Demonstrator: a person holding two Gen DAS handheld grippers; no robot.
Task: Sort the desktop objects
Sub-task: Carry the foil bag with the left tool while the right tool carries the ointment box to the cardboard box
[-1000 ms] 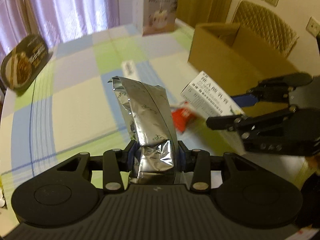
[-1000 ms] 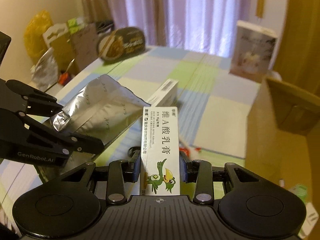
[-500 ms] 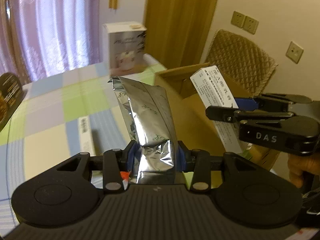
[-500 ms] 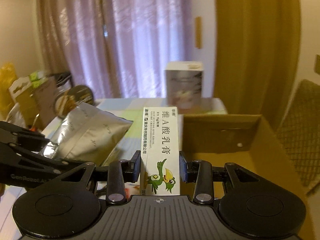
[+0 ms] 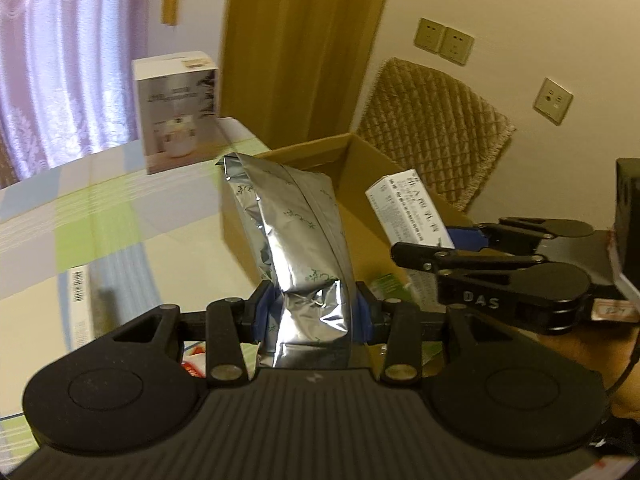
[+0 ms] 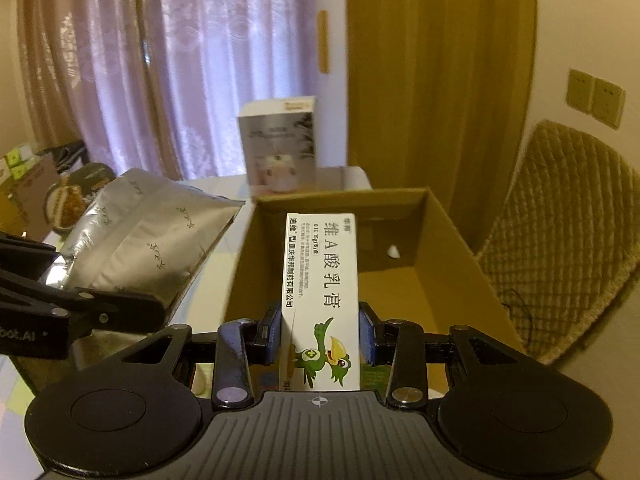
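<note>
My left gripper [image 5: 314, 314] is shut on a crumpled silver foil pouch [image 5: 294, 232] that stands up between its fingers, just in front of the open cardboard box [image 5: 362, 160]. My right gripper [image 6: 320, 334] is shut on a white ointment carton [image 6: 322, 284] with a green bird on it, held over the cardboard box [image 6: 448, 256]. In the left wrist view the right gripper [image 5: 436, 244] reaches in from the right with the ointment carton [image 5: 408, 208] above the box. The right wrist view shows the foil pouch [image 6: 148, 240] at the left, beside the box.
A white product box [image 5: 176, 110] stands at the table's far edge. A long white carton [image 5: 78, 300] lies on the checked tablecloth [image 5: 120, 208]. A woven chair back [image 6: 560, 232] stands behind the box. Something green [image 5: 386, 284] lies inside the box. A round dark package [image 6: 76, 196] sits far left.
Both grippers have swung right from over the table to the cardboard box, each still holding its item. The carton now hangs over the box's opening.
</note>
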